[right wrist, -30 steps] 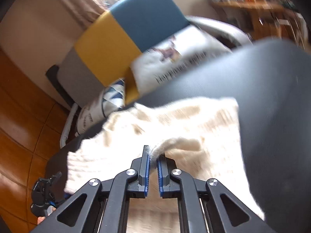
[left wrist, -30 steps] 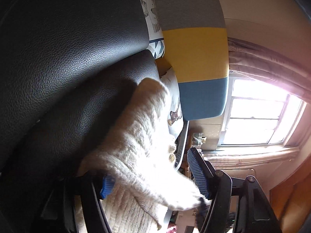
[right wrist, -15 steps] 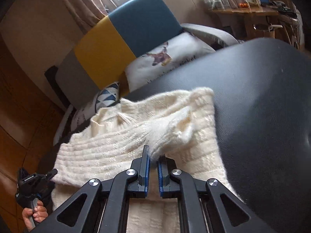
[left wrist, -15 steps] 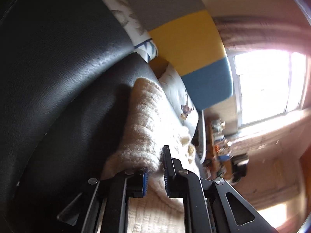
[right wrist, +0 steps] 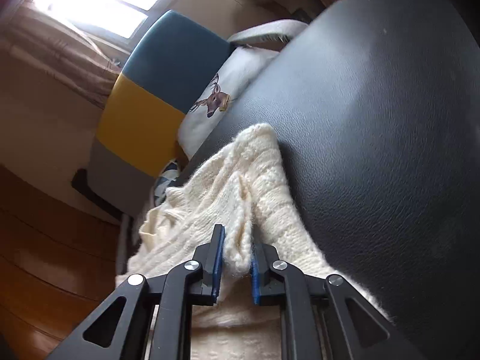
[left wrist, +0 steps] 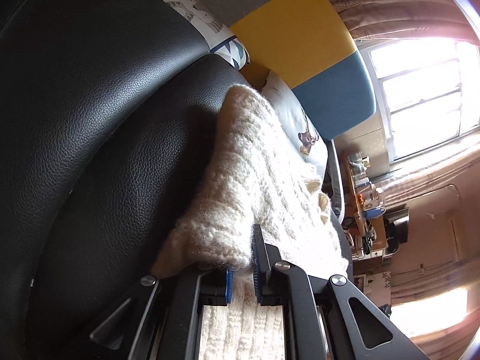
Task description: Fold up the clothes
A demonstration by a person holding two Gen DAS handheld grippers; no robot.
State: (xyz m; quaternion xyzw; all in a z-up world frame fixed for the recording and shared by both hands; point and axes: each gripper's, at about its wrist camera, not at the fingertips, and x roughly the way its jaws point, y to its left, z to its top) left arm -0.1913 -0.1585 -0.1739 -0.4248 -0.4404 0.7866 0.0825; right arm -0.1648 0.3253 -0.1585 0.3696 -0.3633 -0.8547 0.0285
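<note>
Cream knit sweater [left wrist: 264, 180] on black leather cushion [left wrist: 99, 138], pinched by left gripper [left wrist: 241, 265] and right gripper [right wrist: 237, 258], both fingers clamping folds.

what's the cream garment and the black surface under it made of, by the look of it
The cream garment looks like chunky knitted wool or a wool-like yarn: ribbed stitches, fuzzy stray fibres along the edges. The black surface looks like leather or faux leather: fine pebbled grain with a soft sheen. Which of the two cannot be told.

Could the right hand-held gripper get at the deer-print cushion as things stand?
Probably not: the right hand-held gripper is shut on a fold of the cream sweater, and the deer-print cushion lies beyond the sweater.
</note>
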